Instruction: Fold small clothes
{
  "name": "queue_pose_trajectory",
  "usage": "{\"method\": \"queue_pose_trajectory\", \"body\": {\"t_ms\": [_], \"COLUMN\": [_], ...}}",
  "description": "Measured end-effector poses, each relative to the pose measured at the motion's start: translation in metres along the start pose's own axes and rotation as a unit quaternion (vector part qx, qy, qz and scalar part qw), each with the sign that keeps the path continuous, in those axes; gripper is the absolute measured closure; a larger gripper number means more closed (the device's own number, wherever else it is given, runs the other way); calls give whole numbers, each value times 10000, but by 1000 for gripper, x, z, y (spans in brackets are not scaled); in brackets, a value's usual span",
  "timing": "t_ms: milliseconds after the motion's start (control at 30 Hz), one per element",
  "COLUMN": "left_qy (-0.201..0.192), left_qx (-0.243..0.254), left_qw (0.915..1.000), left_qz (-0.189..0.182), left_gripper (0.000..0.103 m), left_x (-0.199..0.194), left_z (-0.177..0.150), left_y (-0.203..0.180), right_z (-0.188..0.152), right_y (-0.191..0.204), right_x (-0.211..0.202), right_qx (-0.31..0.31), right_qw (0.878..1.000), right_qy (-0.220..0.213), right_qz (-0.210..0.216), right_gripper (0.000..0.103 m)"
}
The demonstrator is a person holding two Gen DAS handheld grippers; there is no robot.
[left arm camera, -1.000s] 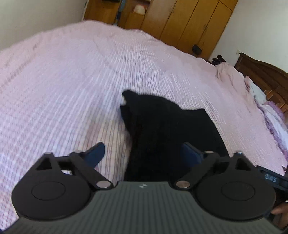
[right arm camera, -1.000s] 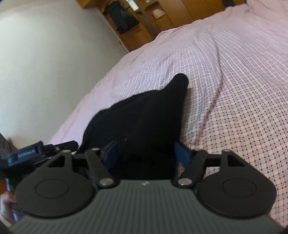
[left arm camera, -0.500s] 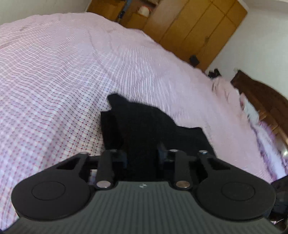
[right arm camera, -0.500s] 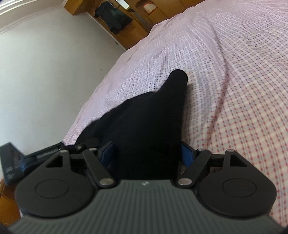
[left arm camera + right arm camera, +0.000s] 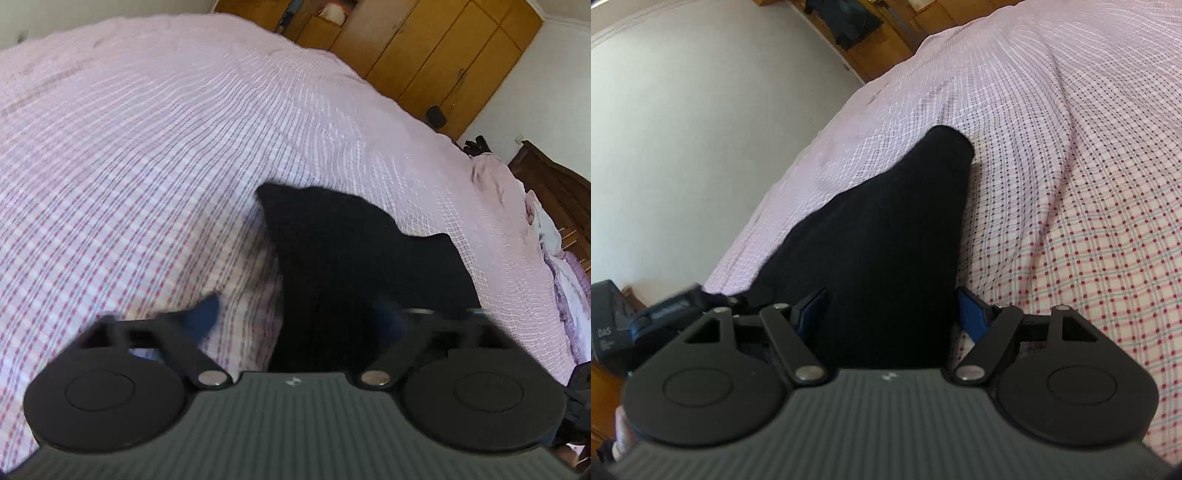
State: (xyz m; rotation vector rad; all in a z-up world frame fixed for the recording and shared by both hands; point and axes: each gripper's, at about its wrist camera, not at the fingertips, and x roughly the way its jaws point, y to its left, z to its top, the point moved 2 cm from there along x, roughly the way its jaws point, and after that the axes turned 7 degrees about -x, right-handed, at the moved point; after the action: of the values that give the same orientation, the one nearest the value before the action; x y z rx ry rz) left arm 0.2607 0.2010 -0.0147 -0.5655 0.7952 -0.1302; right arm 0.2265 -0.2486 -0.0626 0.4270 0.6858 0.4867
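Note:
A small black garment (image 5: 351,251) lies on the pink checked bedspread (image 5: 147,147), one corner pointing away from me. My left gripper (image 5: 297,317) hovers over its near edge with jaws opening wide. Its left finger (image 5: 207,314) is over the bedspread and its right finger over the cloth, with nothing pinched. In the right wrist view the same garment (image 5: 886,229) runs up from between the fingers of my right gripper (image 5: 892,314). That gripper stands open astride the near end, its pads apart from the cloth as far as I can see.
Wooden wardrobes (image 5: 443,55) stand beyond the bed's far side. A dark headboard (image 5: 554,184) and a heap of pale bedding (image 5: 554,251) are at the right. In the right wrist view a white wall (image 5: 683,110) and the other gripper (image 5: 665,314) are at the left.
The left jaws closed over the garment's near edge half a second ago and have now spread wide again. The left gripper sank and rolled a little. The right gripper kept its opening.

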Motion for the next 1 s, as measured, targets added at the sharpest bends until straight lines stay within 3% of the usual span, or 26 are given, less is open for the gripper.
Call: {"method": "queue_pose_trajectory", "body": {"t_ms": [300, 333, 367, 400, 500, 733, 1000], "left_qy": [269, 277, 309, 392, 421, 401, 574], "left_qx": [8, 2, 15, -30, -88, -83, 161], "left_qw": [9990, 9988, 9980, 9963, 9943, 9888, 9786], "left_qz": [-352, -413, -548, -764, -978, -1437, -1969], "left_gripper": [8, 14, 23, 45, 55, 58, 58], "left_x": [28, 31, 34, 38, 38, 7, -39], "left_z": [-11, -11, -14, -15, -17, -30, -89], "left_y": [-2, -4, -6, -9, -18, -47, -104], "right_z": [1, 2, 3, 5, 12, 29, 19], "right_y": [-8, -7, -6, -5, 1, 29, 26], "right_x": [12, 14, 15, 17, 9, -52, -153], "right_qx": [235, 247, 237, 250, 278, -110, -266], "right_qw": [9992, 9990, 9989, 9988, 9984, 9973, 9981], "right_qy": [55, 68, 70, 58, -5, -338, -409], "right_qz": [328, 371, 411, 411, 482, 637, 376], "right_gripper": [25, 26, 35, 50, 66, 69, 69]}}
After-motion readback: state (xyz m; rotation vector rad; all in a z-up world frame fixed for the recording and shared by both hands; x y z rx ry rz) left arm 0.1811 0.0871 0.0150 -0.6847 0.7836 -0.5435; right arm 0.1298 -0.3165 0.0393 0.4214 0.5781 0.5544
